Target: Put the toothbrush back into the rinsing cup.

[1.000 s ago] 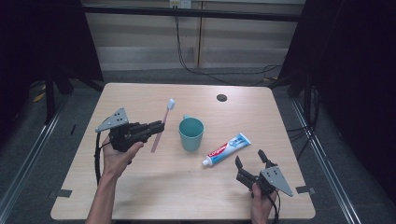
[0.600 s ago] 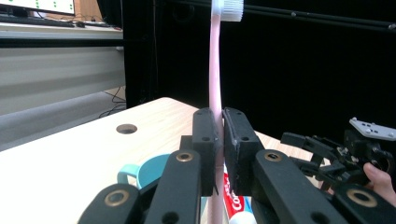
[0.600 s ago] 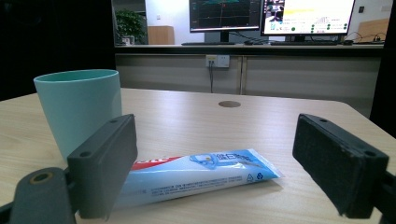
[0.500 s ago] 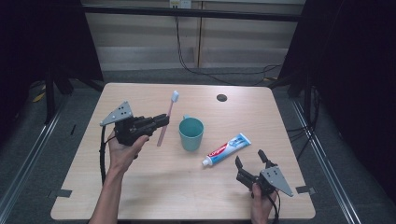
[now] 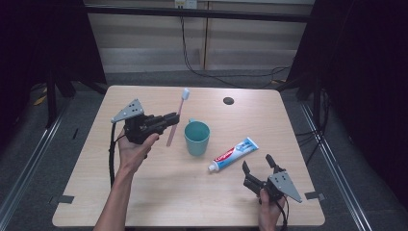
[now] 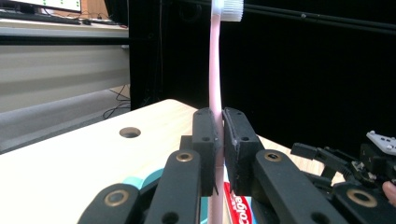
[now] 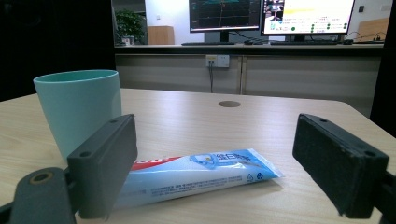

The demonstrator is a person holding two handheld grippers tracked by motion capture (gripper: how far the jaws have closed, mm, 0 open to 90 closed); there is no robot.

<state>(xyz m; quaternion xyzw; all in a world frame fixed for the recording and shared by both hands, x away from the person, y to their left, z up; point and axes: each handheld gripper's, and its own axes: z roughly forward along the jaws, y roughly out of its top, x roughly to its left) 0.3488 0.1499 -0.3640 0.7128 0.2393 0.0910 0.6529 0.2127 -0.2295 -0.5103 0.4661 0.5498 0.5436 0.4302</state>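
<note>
- Toothbrush: pink handle, white bristle head; held off the tabletop, just left of the teal cup.
- Left hand: forearm comes in from the bottom edge, palm under the left gripper, gripper roughly level, pointing right toward the cup.
- Left jaws: closed tight on the handle, low on its length.
- Toothbrush long axis near upright, slightly tilted; bristle end up, toward the far edge.
- Right gripper: low at the near right, jaws wide apart, empty, aimed at the toothpaste tube lying flat beside the cup.
</note>
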